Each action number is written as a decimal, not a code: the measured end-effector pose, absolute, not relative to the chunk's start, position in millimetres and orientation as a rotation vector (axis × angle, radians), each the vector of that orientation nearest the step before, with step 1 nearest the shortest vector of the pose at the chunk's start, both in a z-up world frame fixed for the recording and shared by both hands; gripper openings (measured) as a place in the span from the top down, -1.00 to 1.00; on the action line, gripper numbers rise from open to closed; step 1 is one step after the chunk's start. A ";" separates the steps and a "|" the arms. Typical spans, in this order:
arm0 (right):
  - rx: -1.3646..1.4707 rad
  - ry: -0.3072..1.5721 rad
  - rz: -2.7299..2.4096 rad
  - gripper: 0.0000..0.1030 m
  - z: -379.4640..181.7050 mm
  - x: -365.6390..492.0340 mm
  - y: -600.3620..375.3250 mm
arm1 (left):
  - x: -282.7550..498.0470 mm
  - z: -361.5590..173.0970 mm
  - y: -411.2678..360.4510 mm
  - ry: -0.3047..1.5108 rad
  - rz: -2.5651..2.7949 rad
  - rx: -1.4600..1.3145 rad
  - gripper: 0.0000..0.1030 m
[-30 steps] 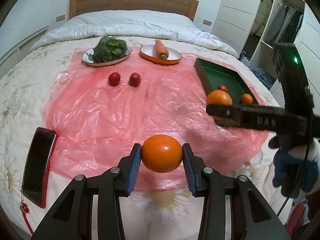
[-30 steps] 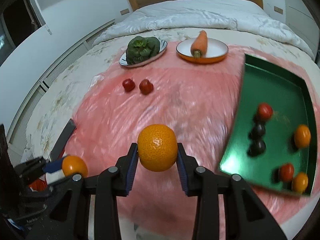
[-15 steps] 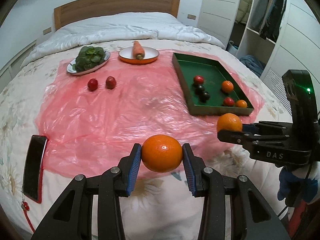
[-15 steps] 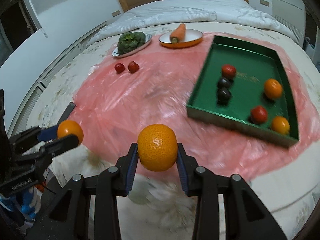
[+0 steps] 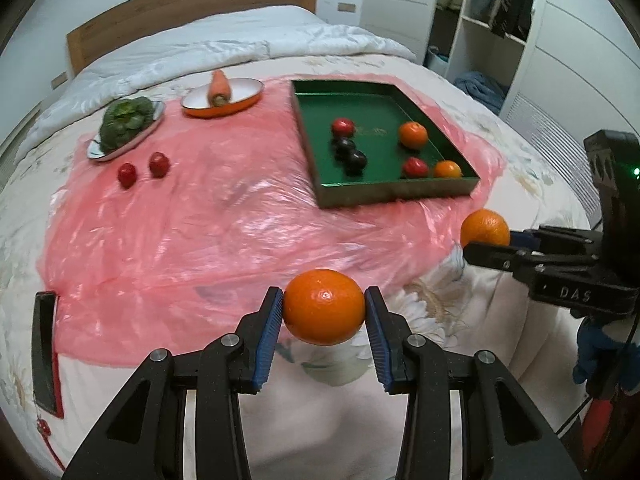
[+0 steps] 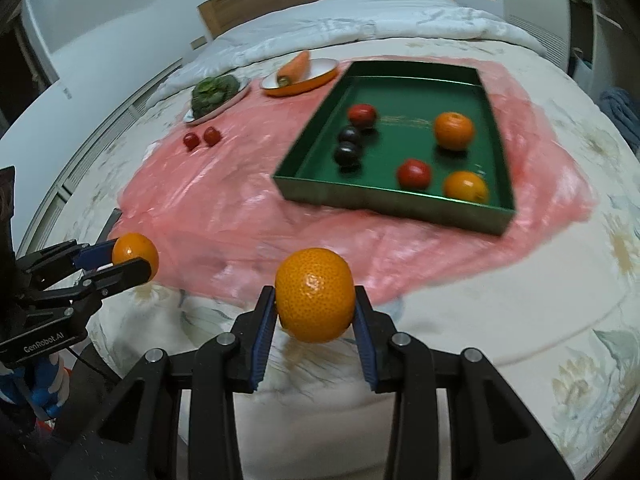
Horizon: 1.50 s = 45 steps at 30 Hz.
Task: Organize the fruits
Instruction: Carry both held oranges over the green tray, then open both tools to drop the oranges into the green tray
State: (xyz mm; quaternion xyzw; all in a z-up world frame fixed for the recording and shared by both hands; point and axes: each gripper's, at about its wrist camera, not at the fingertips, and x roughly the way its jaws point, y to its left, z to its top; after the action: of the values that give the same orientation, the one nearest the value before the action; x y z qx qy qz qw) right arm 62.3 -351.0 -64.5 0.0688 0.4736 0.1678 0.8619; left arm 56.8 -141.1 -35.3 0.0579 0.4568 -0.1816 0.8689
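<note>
My left gripper (image 5: 324,316) is shut on an orange (image 5: 323,306) and holds it above the bed's near edge. My right gripper (image 6: 315,312) is shut on a second orange (image 6: 315,300), also near the front edge; it shows in the left wrist view (image 5: 485,227) at the right. A green tray (image 5: 392,196) on the pink plastic sheet (image 5: 200,216) holds two small oranges, two red fruits and two dark fruits. Two small red fruits (image 5: 142,170) lie on the sheet at the left.
A plate of leafy greens (image 5: 126,126) and an orange plate with a carrot (image 5: 222,94) stand at the back. A dark phone (image 5: 44,354) lies at the left edge of the bed. A wardrobe with open shelves (image 5: 500,20) stands to the right.
Both grippers have pulled back from over the sheet and tray toward the bed's near edge, each still holding its orange. The tray now lies farther off.
</note>
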 end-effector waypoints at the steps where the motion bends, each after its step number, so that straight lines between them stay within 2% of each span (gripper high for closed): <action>1: 0.152 0.992 0.345 -0.03 -65.1 60.9 -355.2 | 57.1 -36.9 -145.2 0.962 -0.385 0.126 0.30; 10: 0.214 0.974 0.301 -0.03 -75.3 55.5 -393.9 | 59.9 -54.3 -187.7 1.033 -0.475 0.171 0.30; 16: 0.252 0.936 0.291 -0.03 -72.8 69.0 -411.2 | 89.9 -47.6 -212.3 1.023 -0.524 0.159 0.30; 28: 0.224 0.796 0.257 -0.03 -38.3 189.3 -425.6 | 228.4 -15.2 -238.4 0.909 -0.475 0.094 0.30; 35: 0.195 0.821 0.209 -0.03 -53.8 267.8 -427.1 | 302.1 -44.8 -249.5 0.939 -0.369 0.101 0.30; 45: 0.126 0.907 0.181 -0.04 -90.1 318.3 -427.6 | 330.3 -78.8 -254.0 0.950 -0.340 0.086 0.30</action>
State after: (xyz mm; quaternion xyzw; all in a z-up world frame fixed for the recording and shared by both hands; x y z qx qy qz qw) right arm 318.3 -427.6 -90.1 0.0606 0.4374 0.0875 0.8929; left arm 330.3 -254.0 -78.8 0.0414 0.4549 -0.1626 0.8746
